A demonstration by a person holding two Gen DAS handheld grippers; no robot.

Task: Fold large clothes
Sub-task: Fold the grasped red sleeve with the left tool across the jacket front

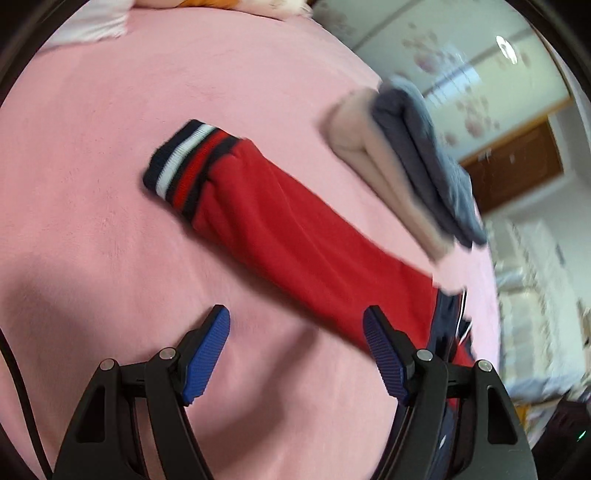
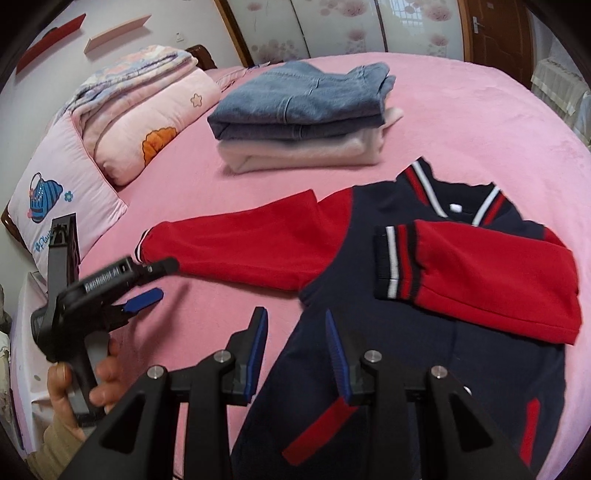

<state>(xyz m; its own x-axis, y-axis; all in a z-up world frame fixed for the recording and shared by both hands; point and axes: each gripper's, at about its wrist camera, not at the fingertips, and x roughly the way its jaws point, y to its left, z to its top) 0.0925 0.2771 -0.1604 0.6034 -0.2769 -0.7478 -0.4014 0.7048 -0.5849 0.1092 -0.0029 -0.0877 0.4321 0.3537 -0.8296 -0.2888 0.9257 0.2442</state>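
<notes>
A navy jacket (image 2: pixel 369 258) with red sleeves lies flat on the pink bed (image 2: pixel 480 110). One sleeve (image 2: pixel 480 273) is folded across its chest. The other sleeve (image 2: pixel 240 243) stretches out to the left and ends in a striped cuff (image 1: pixel 184 166). My left gripper (image 2: pixel 166 280), held by a hand (image 2: pixel 62 384), hovers open beside that sleeve's near edge. In its own view the left gripper (image 1: pixel 295 317) has nothing between its blue pads (image 1: pixel 207 354), and the red sleeve (image 1: pixel 280 229) runs past them. My right gripper (image 2: pixel 295 315) stands open over the jacket's lower left edge, holding nothing.
A folded stack, jeans on a pale pink garment (image 2: pixel 303 110), sits behind the jacket and shows blurred in the left wrist view as the stack (image 1: pixel 424 166). A rolled quilt (image 2: pixel 147 110) and a pillow (image 2: pixel 55 192) lie at the bed's left. Wardrobe doors (image 2: pixel 332 22) stand behind.
</notes>
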